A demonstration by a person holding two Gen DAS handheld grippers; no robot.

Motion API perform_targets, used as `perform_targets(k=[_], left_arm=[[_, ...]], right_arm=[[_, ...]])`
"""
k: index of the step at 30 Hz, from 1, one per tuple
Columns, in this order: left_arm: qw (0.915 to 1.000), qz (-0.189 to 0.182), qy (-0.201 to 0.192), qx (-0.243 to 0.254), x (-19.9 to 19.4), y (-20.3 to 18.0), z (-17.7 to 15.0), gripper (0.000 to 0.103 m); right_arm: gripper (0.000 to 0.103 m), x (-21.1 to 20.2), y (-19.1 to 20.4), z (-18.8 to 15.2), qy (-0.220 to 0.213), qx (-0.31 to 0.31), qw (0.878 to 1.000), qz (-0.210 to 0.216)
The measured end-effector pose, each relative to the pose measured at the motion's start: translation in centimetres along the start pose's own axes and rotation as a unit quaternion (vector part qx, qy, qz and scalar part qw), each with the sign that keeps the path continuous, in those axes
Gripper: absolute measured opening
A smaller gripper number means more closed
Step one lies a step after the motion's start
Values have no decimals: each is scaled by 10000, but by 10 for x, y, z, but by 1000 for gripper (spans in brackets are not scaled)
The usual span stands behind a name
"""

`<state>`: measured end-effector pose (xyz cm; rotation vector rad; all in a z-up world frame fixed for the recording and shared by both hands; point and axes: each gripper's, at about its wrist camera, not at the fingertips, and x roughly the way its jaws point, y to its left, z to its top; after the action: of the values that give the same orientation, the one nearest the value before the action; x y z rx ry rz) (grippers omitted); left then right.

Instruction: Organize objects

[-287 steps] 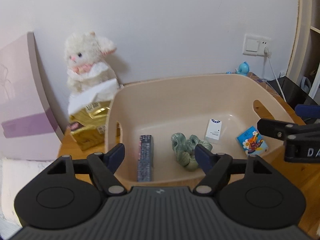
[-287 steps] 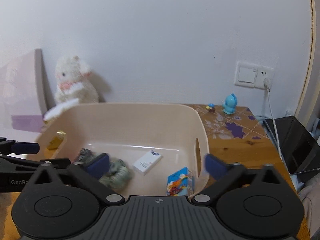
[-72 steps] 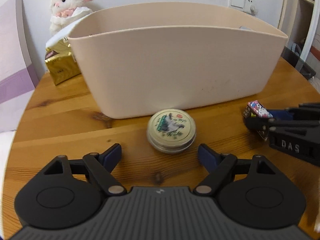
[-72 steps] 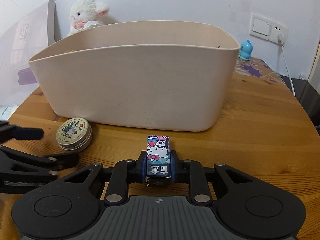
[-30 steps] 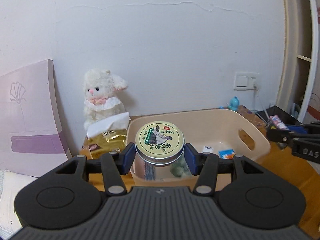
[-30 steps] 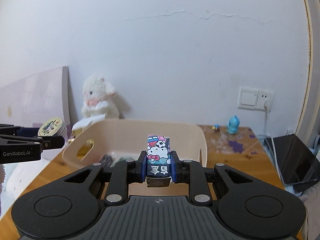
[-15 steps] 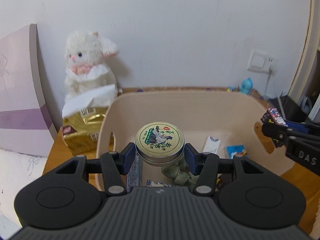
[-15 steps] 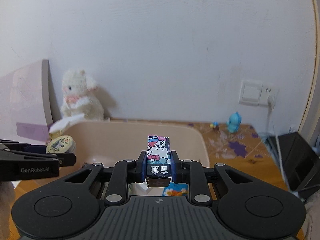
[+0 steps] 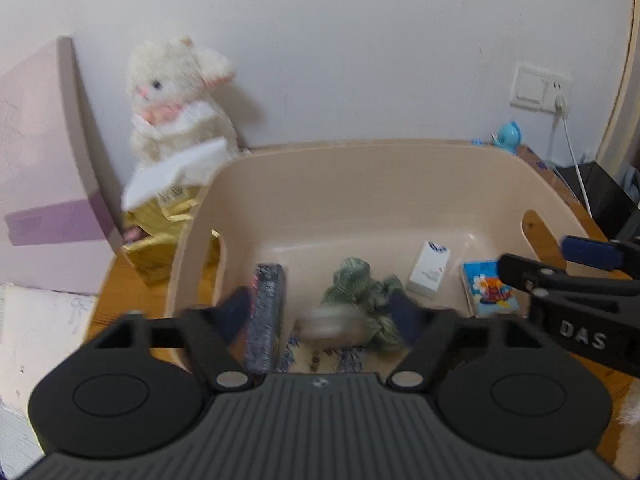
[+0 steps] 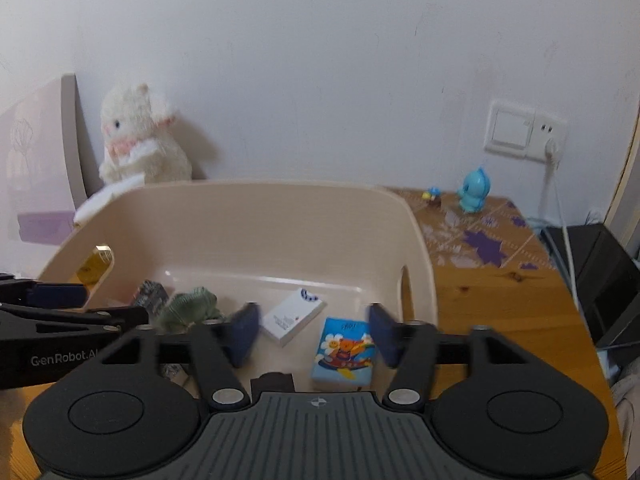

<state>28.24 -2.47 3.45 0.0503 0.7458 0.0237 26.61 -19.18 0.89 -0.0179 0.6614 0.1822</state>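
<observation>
- Left hand-held gripper (image 9: 320,314), jaws apart, above the bin (image 9: 360,184); blurred tin (image 9: 330,322) between them.
- Right hand-held gripper (image 10: 314,334), jaws apart, holds nothing.

One beige bin (image 9: 280,184) holds one dark long box (image 9: 266,312), one green cloth bundle (image 9: 362,284), one white box (image 9: 428,270), one blue cartoon pack (image 9: 488,294) and one blurred round tin (image 9: 330,322) (mid-frame, hard to read). One white plush (image 9: 180,100) sits at eleven o'clock, one blue figurine (image 10: 474,192) at one o'clock.
</observation>
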Motion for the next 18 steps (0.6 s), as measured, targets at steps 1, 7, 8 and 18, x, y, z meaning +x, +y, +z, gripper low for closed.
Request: perform_targets(k=[1, 7, 8, 18], left_arm=[[10000, 42, -69, -3, -6, 1, 1, 89], [9997, 87, -191, -128, -40, 7, 0, 89], [9996, 109, -216, -119, -45, 8, -2, 89], [9991, 147, -397, 16, -103, 7, -37, 90]], right_arm=[[78, -5, -1, 2, -27, 13, 10000, 1], [103, -40, -10, 0, -159, 179, 9996, 170], [103, -47, -10, -2, -169, 146, 9996, 174], [103, -96, -8, -35, -266, 102, 9993, 251]])
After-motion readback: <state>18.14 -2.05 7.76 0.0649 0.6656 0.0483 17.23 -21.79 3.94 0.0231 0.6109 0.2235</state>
